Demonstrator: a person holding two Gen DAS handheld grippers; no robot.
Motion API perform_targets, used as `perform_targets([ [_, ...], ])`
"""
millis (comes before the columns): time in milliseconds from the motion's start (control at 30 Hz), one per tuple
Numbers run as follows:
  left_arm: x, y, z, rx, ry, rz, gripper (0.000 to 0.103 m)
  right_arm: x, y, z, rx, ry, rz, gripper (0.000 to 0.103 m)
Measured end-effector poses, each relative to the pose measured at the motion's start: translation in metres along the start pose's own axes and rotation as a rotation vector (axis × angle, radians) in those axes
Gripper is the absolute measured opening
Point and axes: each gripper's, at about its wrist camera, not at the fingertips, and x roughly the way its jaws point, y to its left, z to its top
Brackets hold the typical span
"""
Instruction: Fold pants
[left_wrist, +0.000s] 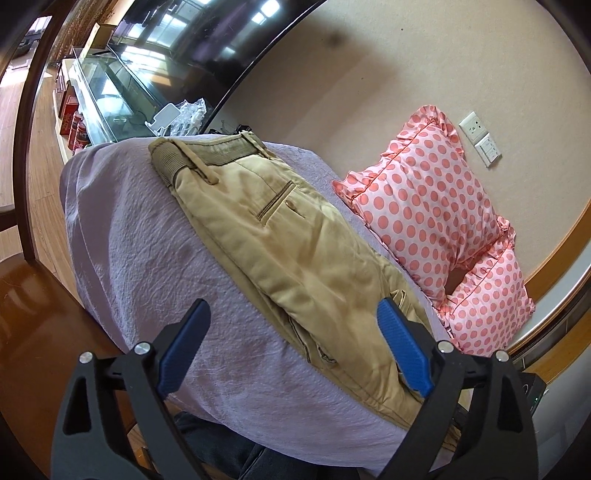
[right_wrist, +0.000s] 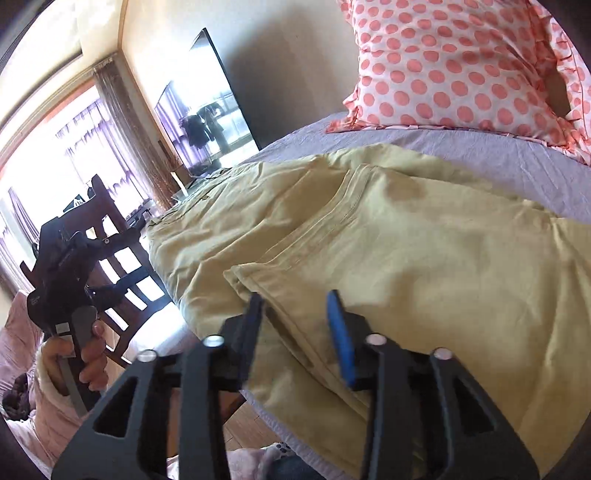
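Tan pants (left_wrist: 291, 254) lie on a lilac sheet (left_wrist: 155, 258), waistband at the far end and legs folded lengthwise. My left gripper (left_wrist: 291, 310) is open and empty, hovering over the near part of the pants, its right finger above the fabric. In the right wrist view the pants (right_wrist: 406, 240) fill the middle, with a folded leg hem near the fingers. My right gripper (right_wrist: 295, 299) is partly open just above that hem edge and holds nothing. The left gripper's body (right_wrist: 62, 273) shows at the left, held in a hand.
Two pink polka-dot pillows (left_wrist: 428, 206) lean on the wall to the right of the pants. A large dark TV (right_wrist: 221, 103) and a glass tank (left_wrist: 110, 96) stand beyond the far end. A wooden chair (right_wrist: 122, 258) stands beside the bed.
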Motion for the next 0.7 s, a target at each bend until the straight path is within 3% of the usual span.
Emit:
perform_targets([
  [33, 0.001, 0.001, 0.001, -0.001, -0.003, 0.003, 0.091, -0.006, 0.002, 0.000, -0.004, -0.040, -0.016, 0.068],
  [100, 0.003, 0.002, 0.003, 0.003, -0.009, 0.012, 0.092, -0.017, -0.004, 0.003, 0.010, -0.094, -0.032, 0.068],
  [200, 0.010, 0.004, 0.008, 0.002, -0.002, 0.055, 0.092, 0.004, -0.016, 0.005, 0.013, 0.011, -0.108, 0.068],
  [433, 0.030, 0.002, 0.020, -0.019, 0.044, 0.075, 0.092, -0.003, -0.014, -0.009, 0.049, -0.037, -0.064, 0.070],
  [700, 0.042, -0.009, 0.035, -0.046, 0.089, 0.152, 0.098, -0.001, -0.022, -0.007, 0.079, -0.046, -0.031, 0.072],
])
